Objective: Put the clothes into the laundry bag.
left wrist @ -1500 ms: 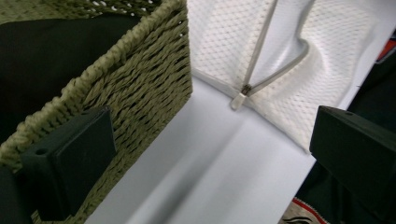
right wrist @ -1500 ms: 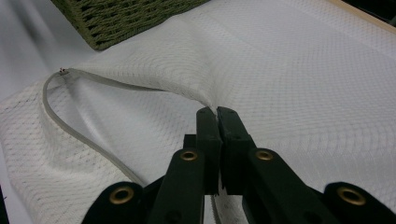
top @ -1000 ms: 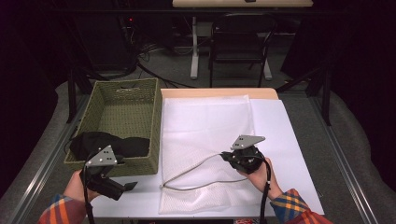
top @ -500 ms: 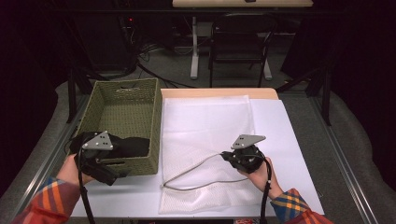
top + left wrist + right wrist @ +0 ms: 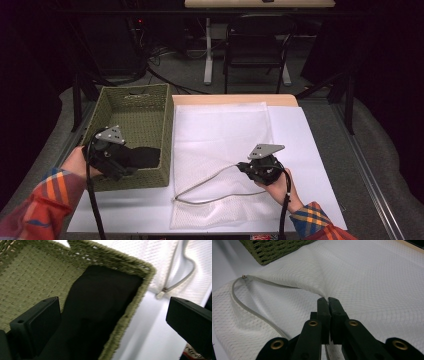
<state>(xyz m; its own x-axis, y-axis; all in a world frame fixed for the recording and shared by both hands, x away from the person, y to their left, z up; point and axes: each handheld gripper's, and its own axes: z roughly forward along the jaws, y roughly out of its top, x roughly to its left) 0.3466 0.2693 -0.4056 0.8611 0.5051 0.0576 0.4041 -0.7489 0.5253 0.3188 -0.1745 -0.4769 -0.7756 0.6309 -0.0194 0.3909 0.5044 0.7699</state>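
A green woven basket stands at the table's left with a black garment lying in its near end. My left gripper hangs over that end, open. In the left gripper view its jaws spread wide, one over the black garment and the other outside the basket rim. A white mesh bag lies flat in the middle, its grey zipper edge gaping. My right gripper is shut on the mesh bag, pinching the fabric at the opening into a raised fold.
The table has a white cover. Its right part and the front strip near the person's sleeves are bare. Beyond the far edge, a chair and cables stand on the dark floor. The basket corner lies just past the bag's zipper end.
My left gripper has risen from the table in front of the basket and moved over the basket's near end, above the black garment. The right gripper has held still on the bag.
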